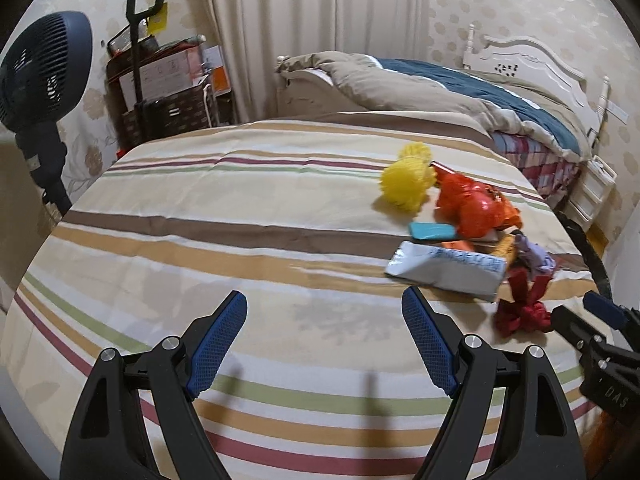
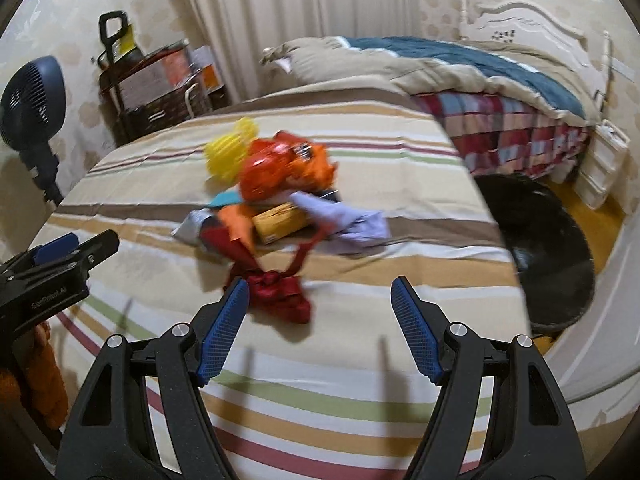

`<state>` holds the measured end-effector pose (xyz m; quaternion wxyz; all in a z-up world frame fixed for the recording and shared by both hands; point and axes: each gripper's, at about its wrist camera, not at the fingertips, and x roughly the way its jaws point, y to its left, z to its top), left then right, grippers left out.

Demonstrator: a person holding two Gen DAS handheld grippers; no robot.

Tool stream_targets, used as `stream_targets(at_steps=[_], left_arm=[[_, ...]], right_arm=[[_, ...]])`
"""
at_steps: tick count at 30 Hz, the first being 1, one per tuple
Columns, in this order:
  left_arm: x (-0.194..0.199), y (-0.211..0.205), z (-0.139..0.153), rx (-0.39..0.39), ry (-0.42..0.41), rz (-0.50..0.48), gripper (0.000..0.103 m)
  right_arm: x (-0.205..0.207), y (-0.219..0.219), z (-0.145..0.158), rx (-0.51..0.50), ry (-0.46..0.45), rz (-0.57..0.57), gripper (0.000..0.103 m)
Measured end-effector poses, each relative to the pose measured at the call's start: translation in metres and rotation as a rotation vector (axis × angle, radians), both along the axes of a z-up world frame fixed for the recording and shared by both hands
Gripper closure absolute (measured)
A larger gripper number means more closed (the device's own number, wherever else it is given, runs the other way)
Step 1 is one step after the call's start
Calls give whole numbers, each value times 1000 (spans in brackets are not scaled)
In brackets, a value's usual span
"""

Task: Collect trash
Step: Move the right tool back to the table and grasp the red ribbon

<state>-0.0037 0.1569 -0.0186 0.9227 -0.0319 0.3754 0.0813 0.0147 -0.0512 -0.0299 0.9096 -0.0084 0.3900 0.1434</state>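
A pile of trash lies on the striped cloth (image 1: pixel 224 216): a yellow mesh ball (image 1: pixel 406 184), an orange plastic bag (image 1: pixel 472 208), a silver-white pouch (image 1: pixel 444 272), a lilac wrapper (image 2: pixel 348 220), a yellow packet (image 2: pixel 280 224) and a red knotted bag (image 2: pixel 280 292). My left gripper (image 1: pixel 324 308) is open and empty, left of the pile. My right gripper (image 2: pixel 320 292) is open, with the red bag (image 1: pixel 520 316) just beyond its left finger (image 2: pixel 224 328). The right gripper also shows at the right edge of the left wrist view (image 1: pixel 600 332).
A black bin (image 2: pixel 552 256) stands on the floor at the right of the striped surface. A bed with a beige and blue quilt (image 1: pixel 460 92) is behind. A dark fan (image 1: pixel 44 76) and a trolley with baskets (image 1: pixel 160 92) stand at the back left.
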Motion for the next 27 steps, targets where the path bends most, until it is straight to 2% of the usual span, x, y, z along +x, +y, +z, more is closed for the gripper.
stream_targets(at_steps=[8,10,11,14,20,27], left_arm=[[-1,4,-7,-10,7,3,23],[-1,3,-8,-12,11,0,23],[-1,4,-9,-13,12,-1,23],[0,2,-8,-18,13,-8,23],[0,-10,-7,-18,6,-44,23],[0,-33,-6,-24,6,-95,23]], right_arm=[[10,24,-12,-46,37,52,34],[12,27,-14,-60,45,63,43],[13,29,-16,-63,52,72,53],[12,32,-19,-73,63,89,74],[5,24,-18,-60,61,83,78],[-1,-7,-11,-65,29,13,79]])
